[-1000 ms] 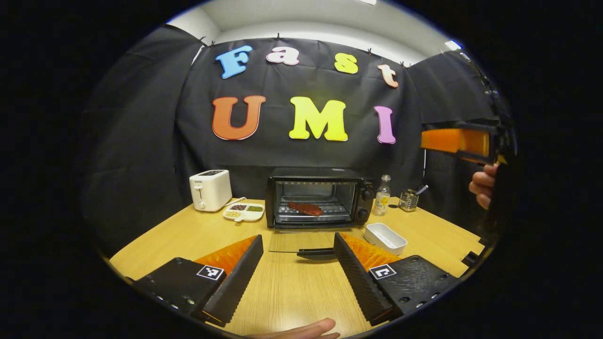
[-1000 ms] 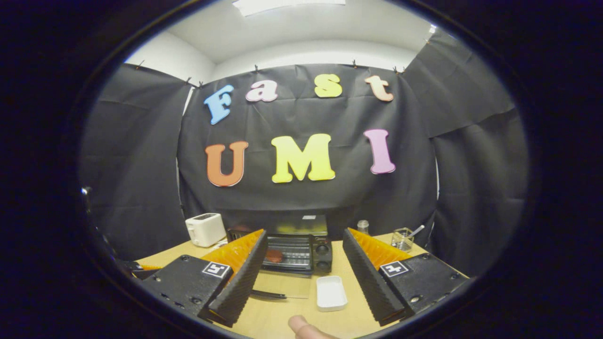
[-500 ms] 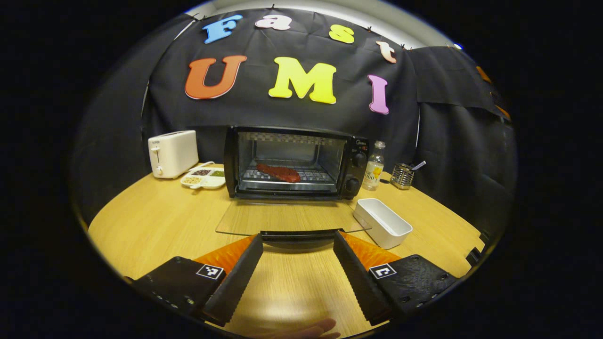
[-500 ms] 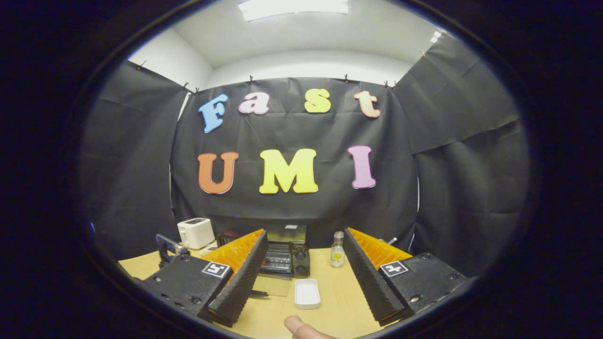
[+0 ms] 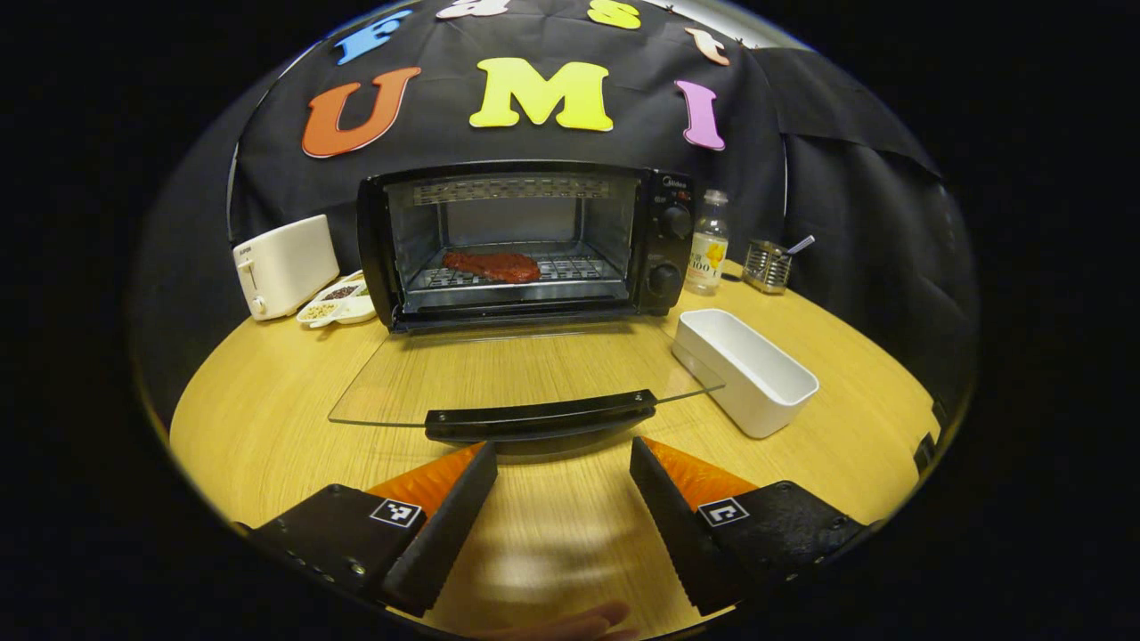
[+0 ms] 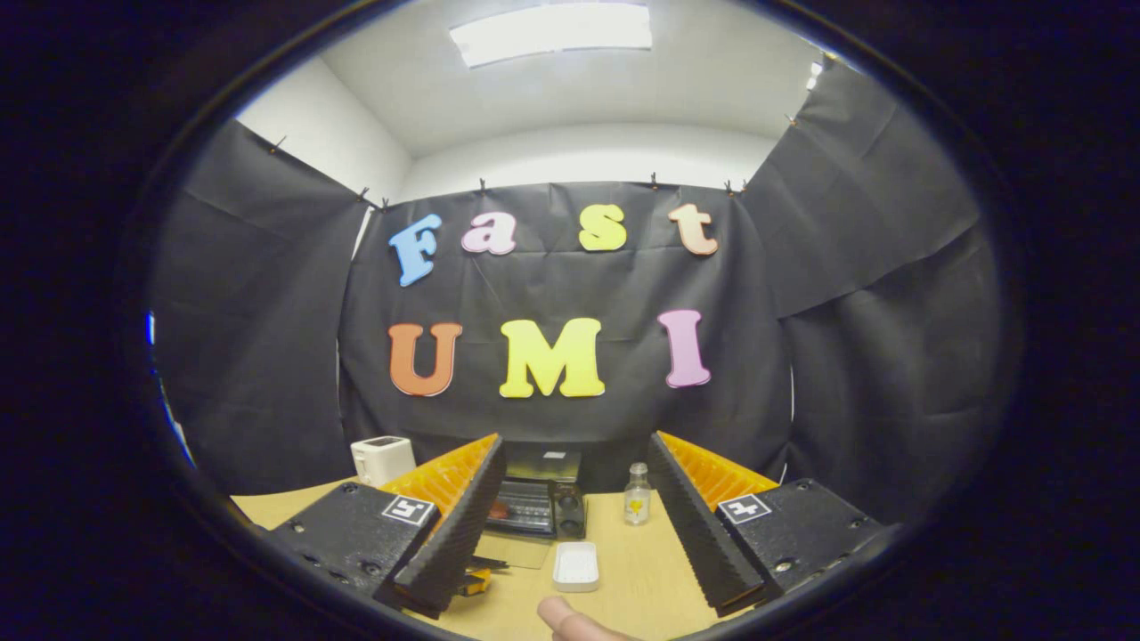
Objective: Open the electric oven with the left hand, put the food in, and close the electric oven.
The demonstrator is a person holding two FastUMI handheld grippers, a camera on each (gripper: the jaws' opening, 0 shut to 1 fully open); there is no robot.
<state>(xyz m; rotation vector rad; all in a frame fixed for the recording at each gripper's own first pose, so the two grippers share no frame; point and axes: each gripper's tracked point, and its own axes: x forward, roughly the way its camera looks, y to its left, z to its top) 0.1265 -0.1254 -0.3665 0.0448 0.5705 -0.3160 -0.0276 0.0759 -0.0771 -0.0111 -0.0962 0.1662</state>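
Observation:
The black electric oven [image 5: 525,240] stands open at the back of the table, its glass door [image 5: 525,369] lying flat toward me. A reddish slab of meat [image 5: 492,264] rests on the rack inside. My left gripper [image 5: 563,458] is open and low over the table, with the door's black handle [image 5: 539,417] just beyond its fingertips and not between them. Farther back and higher, my right gripper [image 6: 577,454] is open and holds nothing. From there the oven [image 6: 534,503] looks small, with the meat [image 6: 499,510] inside.
An empty white dish [image 5: 744,369] sits right of the door. A toaster [image 5: 285,265] and a divided snack plate [image 5: 338,304] stand left of the oven. A bottle [image 5: 708,245] and a wire cup [image 5: 770,265] stand to its right. A thumb [image 6: 570,619] shows at the bottom.
My left gripper has moved forward and down toward the open door's handle. My right gripper has drawn back and upward, so the oven looks smaller. The door stays open.

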